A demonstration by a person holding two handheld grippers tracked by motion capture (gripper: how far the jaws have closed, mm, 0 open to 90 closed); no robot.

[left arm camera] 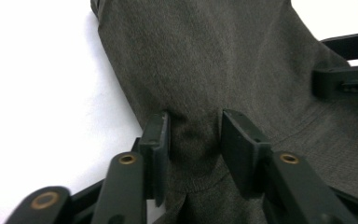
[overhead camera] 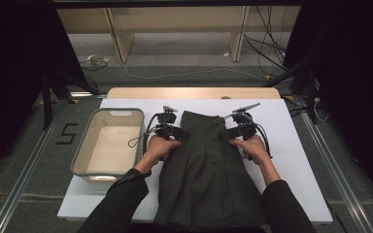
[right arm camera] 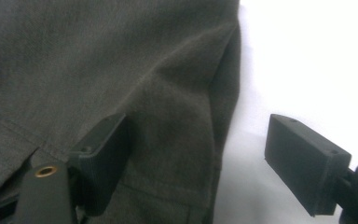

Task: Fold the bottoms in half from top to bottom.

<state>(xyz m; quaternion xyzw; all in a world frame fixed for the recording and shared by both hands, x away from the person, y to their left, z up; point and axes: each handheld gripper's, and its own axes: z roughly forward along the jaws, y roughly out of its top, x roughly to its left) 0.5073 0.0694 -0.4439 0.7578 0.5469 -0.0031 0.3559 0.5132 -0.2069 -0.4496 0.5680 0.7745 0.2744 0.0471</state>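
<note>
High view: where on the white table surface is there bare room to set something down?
Bare white strips lie right of the dark garment to the table edge, and along the far edge. The grey bin crowds the left; both grippers flank the garment's top.

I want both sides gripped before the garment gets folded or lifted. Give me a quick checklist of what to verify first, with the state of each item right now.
1. Left gripper has cloth between its fingers: ok, a bunched fold of the garment sits between them.
2. Left fingers fully shut on it: cannot tell, a gap remains.
3. Right gripper straddles the garment's edge: ok, one finger over cloth, the other over the white sheet.
4. Right gripper shut on cloth: not ok, fingers stand wide open.
5. Garment lies flat on the sheet: ok, though its hem reaches the near edge.
6. Bin apart from garment: ok.
</note>
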